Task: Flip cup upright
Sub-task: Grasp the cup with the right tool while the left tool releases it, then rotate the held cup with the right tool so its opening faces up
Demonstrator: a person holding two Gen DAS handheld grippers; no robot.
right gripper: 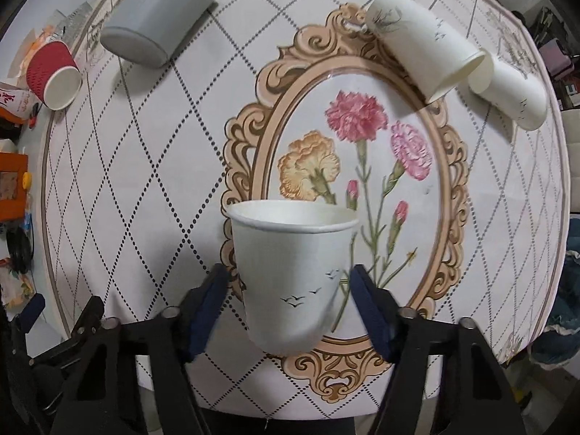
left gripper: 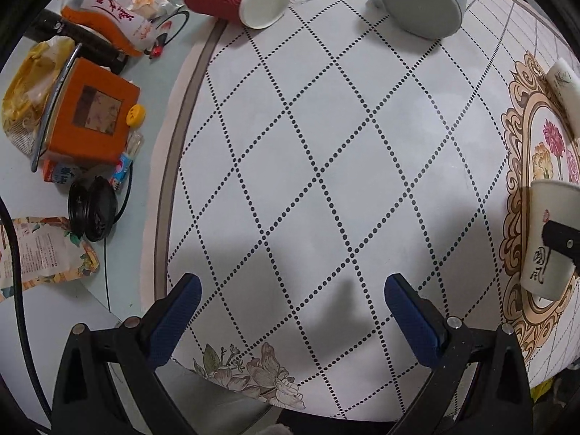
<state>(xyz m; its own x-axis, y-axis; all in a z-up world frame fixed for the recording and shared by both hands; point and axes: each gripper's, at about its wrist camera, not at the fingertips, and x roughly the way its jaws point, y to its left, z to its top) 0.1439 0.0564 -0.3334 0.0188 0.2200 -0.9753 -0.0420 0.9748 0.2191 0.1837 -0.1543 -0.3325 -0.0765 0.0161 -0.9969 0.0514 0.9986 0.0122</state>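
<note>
On the floral tablecloth (right gripper: pixel 152 188), my right gripper (right gripper: pixel 288 282) pinched the paper cup (right gripper: pixel 291 275) mid-wall — light, crushable; left gripper (left gripper: pixel 291 290) gaped empty.

A paper cup (right gripper: pixel 293 275) stands rim-up between the right tongs (right gripper: pixel 288 304), with two cups (right gripper: pixel 424 45) lying behind.

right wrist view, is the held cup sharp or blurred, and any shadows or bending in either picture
Right wrist view: the white paper cup looks slightly soft at its base, and the round table bulges from fisheye. Left wrist view: sharp, with a soft dark shadow on the tabletop between the left gripper fingers, grid lines curved.
</note>
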